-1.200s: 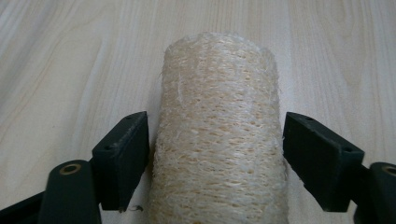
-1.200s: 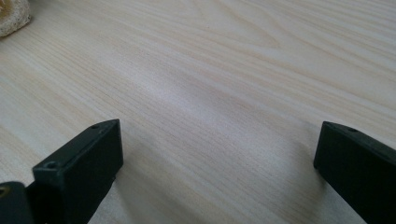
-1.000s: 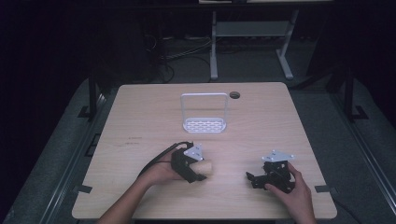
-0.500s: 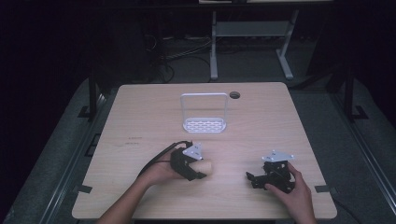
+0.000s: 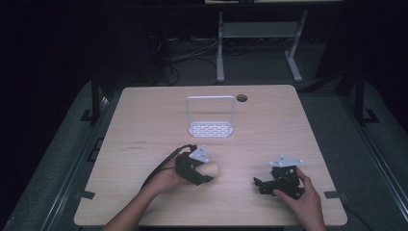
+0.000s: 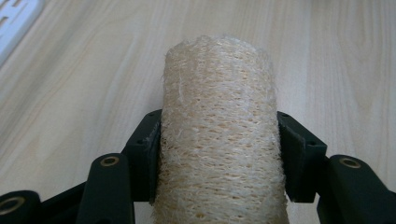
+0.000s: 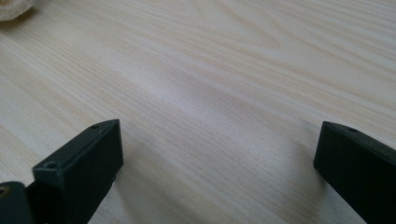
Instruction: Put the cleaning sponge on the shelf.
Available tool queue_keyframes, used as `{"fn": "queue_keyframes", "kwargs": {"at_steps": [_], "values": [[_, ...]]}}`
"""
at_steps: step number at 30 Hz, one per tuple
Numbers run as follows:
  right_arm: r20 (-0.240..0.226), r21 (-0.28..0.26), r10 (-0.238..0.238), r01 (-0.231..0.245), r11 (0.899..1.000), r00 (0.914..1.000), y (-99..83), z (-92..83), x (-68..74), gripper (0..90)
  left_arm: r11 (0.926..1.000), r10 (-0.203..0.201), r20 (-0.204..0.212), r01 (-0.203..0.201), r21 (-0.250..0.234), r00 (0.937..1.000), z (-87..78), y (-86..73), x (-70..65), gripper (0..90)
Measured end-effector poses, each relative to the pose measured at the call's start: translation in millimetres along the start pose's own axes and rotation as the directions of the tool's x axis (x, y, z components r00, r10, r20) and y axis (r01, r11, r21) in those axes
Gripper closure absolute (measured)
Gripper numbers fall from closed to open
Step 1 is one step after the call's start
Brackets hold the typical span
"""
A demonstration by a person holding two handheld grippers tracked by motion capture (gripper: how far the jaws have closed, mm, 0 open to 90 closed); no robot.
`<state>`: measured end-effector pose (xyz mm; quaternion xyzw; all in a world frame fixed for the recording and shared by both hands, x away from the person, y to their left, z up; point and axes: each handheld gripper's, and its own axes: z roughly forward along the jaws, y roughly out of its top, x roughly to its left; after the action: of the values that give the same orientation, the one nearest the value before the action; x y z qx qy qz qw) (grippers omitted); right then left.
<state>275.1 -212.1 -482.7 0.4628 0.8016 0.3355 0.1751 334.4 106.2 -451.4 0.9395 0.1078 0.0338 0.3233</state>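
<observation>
Left gripper (image 6: 219, 154) jaws have just closed onto loofah roll (image 6: 219, 130) near table (image 5: 144, 110) front edge — gripped, lift pending; right gripper (image 7: 219, 154) wide, empty.

Each black tool, left (image 5: 204, 179) and right (image 5: 258, 183), carries a grey three-cornered plate, brass-ringed screw holes and a trailing black cable.

at the table's (image 5: 144, 110) near edge, the left gripper (image 5: 201, 174) clasps a pale loofah roll (image 5: 211, 169); the right gripper (image 5: 262, 185) rests apart, white rack (image 5: 210, 115) behind toward the far edge.
</observation>
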Motion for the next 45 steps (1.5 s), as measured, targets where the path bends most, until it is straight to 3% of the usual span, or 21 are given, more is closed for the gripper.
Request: {"fn": "queue_keyframes", "kwargs": {"at_steps": [1, 2, 9, 10, 15, 20, 30, 45], "values": [[0.0, 0.0, 0.0, 0.0, 1.0, 1.0, 0.0, 0.0, 0.0, 1.0, 1.0, 0.0, 0.0, 0.0, 0.0, 1.0, 0.0, 0.0, 0.0, 41.3], [0.0, 0.0, 0.0, 0.0, 1.0, 1.0, 0.0, 0.0, 0.0, 0.9, 0.9993, -0.033, -0.012, 0.033, -0.019, 0.9994, 0.1, 0.0, -0.2, 41.3], [0.0, 0.0, 0.0, 0.0, 1.0, 1.0, 0.0, 0.0, 0.0, 0.9, 0.9965, -0.077, -0.057, 0.075, -0.038, 0.9954, -4.2, -0.2, 2.3, 41.3], [0.0, 0.0, 0.0, 0.0, 1.0, 1.0, 0.0, 0.0, 0.0, 0.9, 0.9926, -0.11, -0.078, 0.105, -0.06, 0.9909, -4.9, 0.1, 2.1, 41.3], [-0.001, 0.0, 0.0, 0.0, 1.0, 1.0, 0.0, 0.0, 0.0, 1.0, 0.9895, -0.134, -0.105, 0.128, -0.067, 0.9853, -6.9, 1.0, 4.6, 41.3], [-0.001, 0.0, 0.0, 0.0, 1.0, 1.0, 0.0, 0.0, 0.0, 0.9, 0.9836, -0.169, -0.138, 0.158, -0.087, 0.9759, -8.5, 1.5, 7.6, 41.3], [0.0, 0.0, 0.0, 0.0, 1.0, 1.0, 0.0, 0.0, 0.0, 1.0, 0.9797, -0.19, -0.164, 0.177, -0.095, 0.9678, -5.0, 5.4, 16.0, 41.3], [-0.002, 0.0, 0.0, 0.0, 1.0, 1.0, 0.0, -0.1, 0.0, 1.0, 0.9777, -0.201, -0.181, 0.185, -0.098, 0.9627, 0.4, 12.6, 26.8, 41.3]]}}
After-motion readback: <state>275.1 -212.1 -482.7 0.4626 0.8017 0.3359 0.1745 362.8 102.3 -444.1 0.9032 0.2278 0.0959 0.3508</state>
